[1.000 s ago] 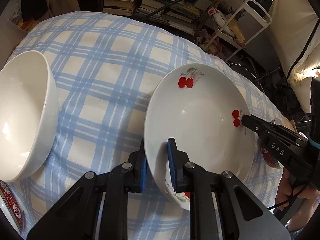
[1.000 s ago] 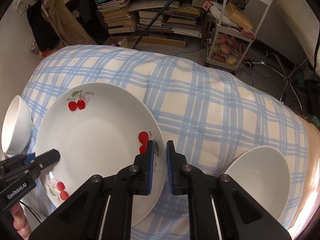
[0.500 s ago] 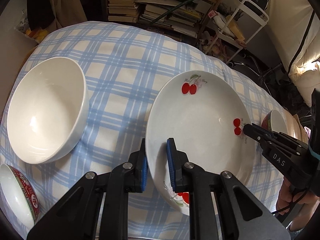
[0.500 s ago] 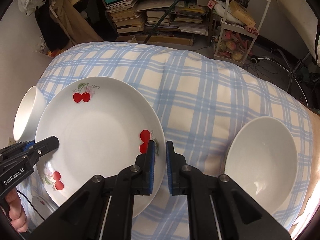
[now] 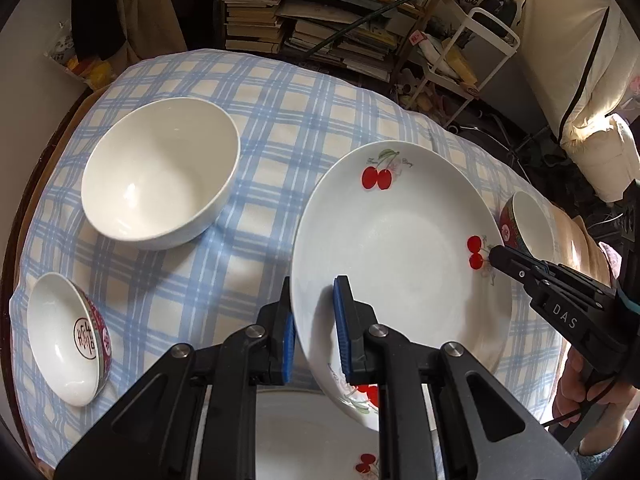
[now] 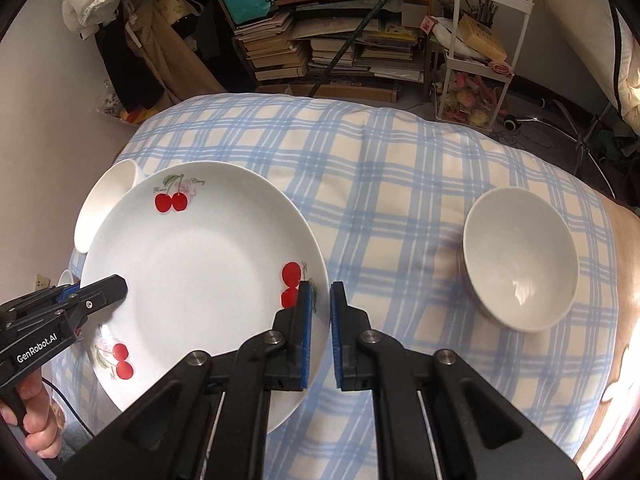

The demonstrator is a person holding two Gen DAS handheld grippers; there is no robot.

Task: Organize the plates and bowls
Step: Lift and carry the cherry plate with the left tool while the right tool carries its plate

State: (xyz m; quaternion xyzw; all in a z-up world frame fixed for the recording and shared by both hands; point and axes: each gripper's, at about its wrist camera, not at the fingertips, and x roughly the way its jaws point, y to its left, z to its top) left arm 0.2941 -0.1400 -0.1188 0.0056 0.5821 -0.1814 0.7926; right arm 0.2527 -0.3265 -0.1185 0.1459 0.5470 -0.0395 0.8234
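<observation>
Above the soft blue-checked cloth, both grippers, left and right, are pinching opposite rims of the round, glossy cherry-printed plate, jaws nearly closed.

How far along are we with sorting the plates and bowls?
Early on. Done: nothing looks stacked yet.

In hand: the cherry plate is gripped on opposite rims by the left gripper and right gripper, above a second cherry plate below.

Left: the large white bowl, the red-patterned bowl and another red-patterned bowl sit apart on the checked tablecloth.
</observation>
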